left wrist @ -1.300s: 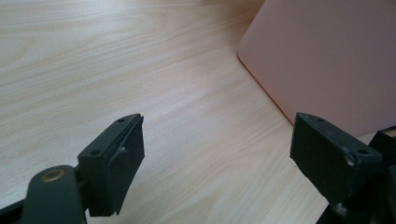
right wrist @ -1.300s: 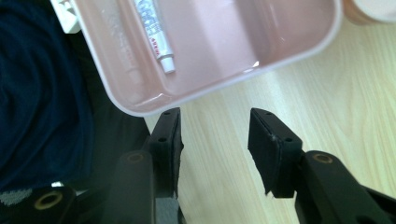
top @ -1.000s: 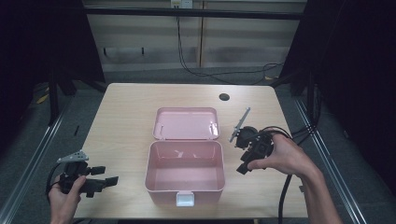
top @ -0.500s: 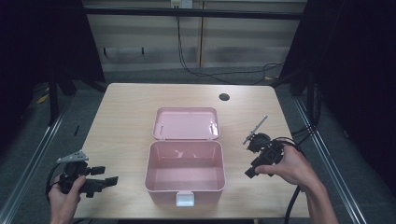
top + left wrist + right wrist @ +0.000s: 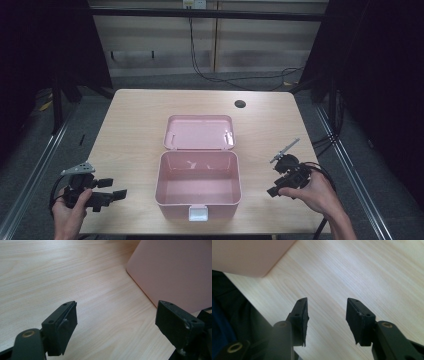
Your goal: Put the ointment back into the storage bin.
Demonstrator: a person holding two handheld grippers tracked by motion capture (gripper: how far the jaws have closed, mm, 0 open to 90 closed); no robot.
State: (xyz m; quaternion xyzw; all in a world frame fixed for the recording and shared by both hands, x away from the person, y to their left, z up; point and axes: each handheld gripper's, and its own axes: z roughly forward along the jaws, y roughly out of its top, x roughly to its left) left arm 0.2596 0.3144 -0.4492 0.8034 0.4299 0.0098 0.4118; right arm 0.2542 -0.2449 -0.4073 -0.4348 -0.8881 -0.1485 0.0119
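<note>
The pink box (image 5: 198, 185) sits open at the middle of the table (image 5: 135, 125), its lid (image 5: 200, 132) laid back flat at 12 o'clock of the tub, its white latch (image 5: 199, 214) facing the near edge at 6 o'clock. The tub holds nothing that shows. Box and lid lie as they did a second ago.

The right gripper (image 5: 274, 191) has changed most. A second ago it hung just beside the box's right wall, level with the hinge. Half a second ago it had drawn away toward 4 o'clock. It now rests low near the table's near right corner, well apart from the box, at about 3 o'clock of the tub's front half, in the right hand (image 5: 312, 190). Its jaws point back toward the box, about 8 o'clock in the high view. In the right gripper view (image 5: 327, 315) they stand apart over bare wood with nothing between them, and a corner of the box (image 5: 249, 257) shows at 11 o'clock.

The left gripper (image 5: 119, 194) has not moved over the second. It is held in the left hand (image 5: 67, 210) at the near left corner, at 9 o'clock of the box and clear of it, jaws pointing toward 3 o'clock. In the left gripper view (image 5: 116, 320) the jaws are wide apart and empty, with the box wall (image 5: 175, 270) at 2 o'clock.

A dark round hole (image 5: 240, 104) marks the table at 1 o'clock of the lid.
</note>
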